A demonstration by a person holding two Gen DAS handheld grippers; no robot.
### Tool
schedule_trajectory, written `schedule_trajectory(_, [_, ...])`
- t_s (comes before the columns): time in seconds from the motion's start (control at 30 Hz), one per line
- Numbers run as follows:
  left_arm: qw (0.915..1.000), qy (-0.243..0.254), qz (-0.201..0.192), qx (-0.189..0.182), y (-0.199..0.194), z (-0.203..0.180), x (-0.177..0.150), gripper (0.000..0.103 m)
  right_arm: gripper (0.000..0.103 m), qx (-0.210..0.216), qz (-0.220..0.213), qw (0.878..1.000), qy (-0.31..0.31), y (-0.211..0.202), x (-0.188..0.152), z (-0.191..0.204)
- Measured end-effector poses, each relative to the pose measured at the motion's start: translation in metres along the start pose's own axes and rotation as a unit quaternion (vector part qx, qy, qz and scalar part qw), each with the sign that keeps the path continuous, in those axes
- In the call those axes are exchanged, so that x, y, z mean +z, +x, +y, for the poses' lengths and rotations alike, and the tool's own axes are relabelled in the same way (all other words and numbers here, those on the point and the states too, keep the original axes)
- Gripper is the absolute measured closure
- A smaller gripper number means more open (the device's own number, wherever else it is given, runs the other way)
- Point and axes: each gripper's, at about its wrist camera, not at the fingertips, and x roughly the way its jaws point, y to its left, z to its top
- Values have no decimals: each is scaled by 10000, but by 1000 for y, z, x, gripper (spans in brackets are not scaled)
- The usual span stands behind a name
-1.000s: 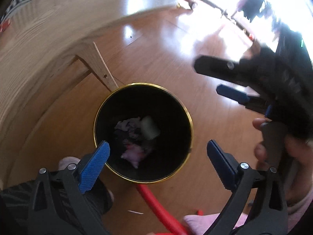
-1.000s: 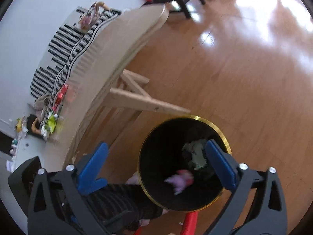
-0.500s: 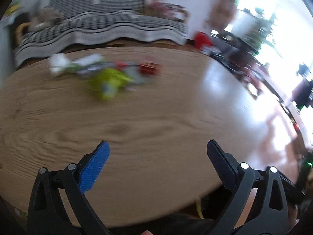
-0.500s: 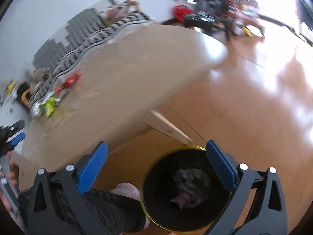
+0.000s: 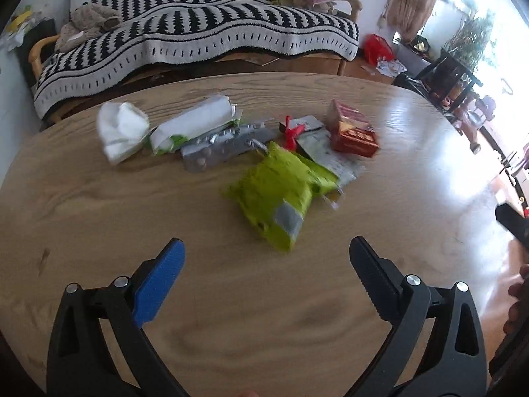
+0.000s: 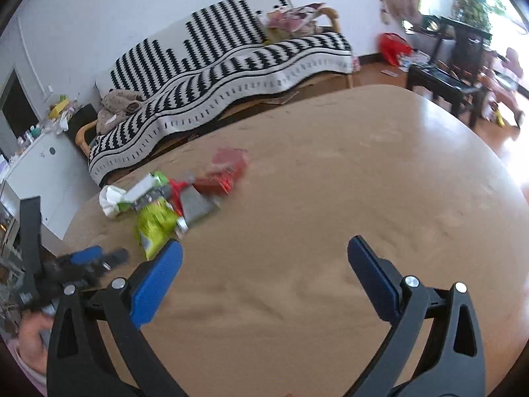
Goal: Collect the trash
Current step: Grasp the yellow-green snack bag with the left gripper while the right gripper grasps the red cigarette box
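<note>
A heap of trash lies on the oval wooden table (image 5: pixel 99 231). In the left wrist view I see a yellow-green snack bag (image 5: pixel 281 192), a red box (image 5: pixel 352 129), a white crumpled tissue (image 5: pixel 120 129), a white-green wrapper (image 5: pixel 195 122) and a silver blister pack (image 5: pixel 224 145). My left gripper (image 5: pixel 266 264) hangs open just short of the green bag, nothing between its fingers. My right gripper (image 6: pixel 264 268) is open over bare table, with the green bag (image 6: pixel 155 225) and red box (image 6: pixel 228 168) ahead to its left. The left gripper (image 6: pixel 99 256) shows at that view's left edge.
A sofa with a black-and-white striped cover (image 5: pixel 198 33) stands behind the table. Dark chairs and a small table (image 6: pixel 453 69) stand on the wooden floor at the right. A white cabinet (image 6: pixel 39 168) is at the left. A hand (image 5: pixel 519 301) shows at the right edge.
Both grippers have swung up from over the black bin on the floor to face the tabletop. The bin has gone out of view. Both stayed open and empty.
</note>
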Motion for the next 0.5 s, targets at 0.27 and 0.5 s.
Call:
schedule_trajectory(0.27, [9991,258,178,-299,59,-2,31,6,6,126,322,9994,45,102,50,47])
schedule_trajectory(0.5, [9984,527,154,-150,79,0,40,6,6,-325,629,9968,-383,173,60,74])
